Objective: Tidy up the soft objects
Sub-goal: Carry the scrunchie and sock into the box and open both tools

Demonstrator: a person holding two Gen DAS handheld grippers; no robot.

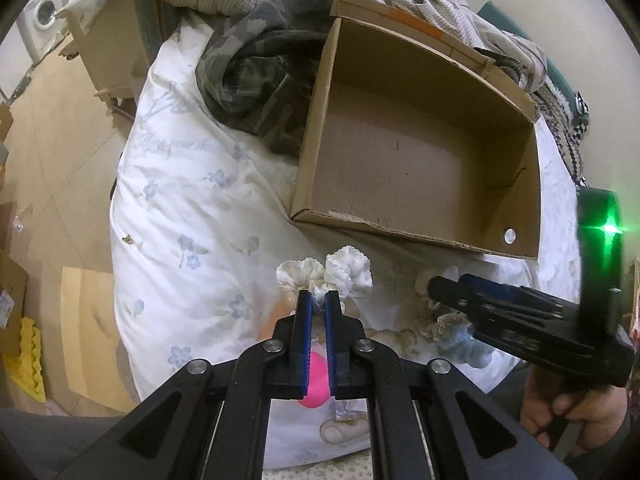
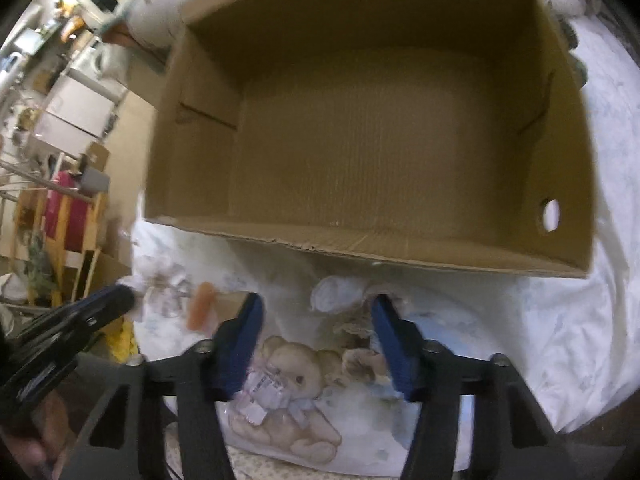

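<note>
A: L gripper (image 1: 319,296)?
B: Pads pinched tight on a white frilly cloth (image 1: 344,276); the ruffles bunch out above the tips. It sits just short of the cardboard box (image 1: 404,236), by the near wall. Something pink (image 1: 316,380) shows below, between the fingers; can't tell what it is.

A: R gripper (image 2: 316,308)?
B: Jaws apart, about halfway, nothing pinched. Below the gap there's a small white frilly piece (image 2: 334,294) on the bedding, just in front of the box's near wall, plus beige and pale blue frilly bits (image 1: 456,332) by the R pad. Pads aren't touching any of them as far as I can see; that view is blurred.

A: Box?
B: Open-topped and empty, w/ a round hole in the near wall's right end. It rests on a white floral quilt (image 1: 188,216). A camo garment (image 1: 256,76) lies against the box's left wall. Printed teddy bear (image 2: 292,384) on the quilt, nearer than the box.

A: Hand?
B: Person's hand (image 1: 576,412) grips the R tool's handle.
</note>
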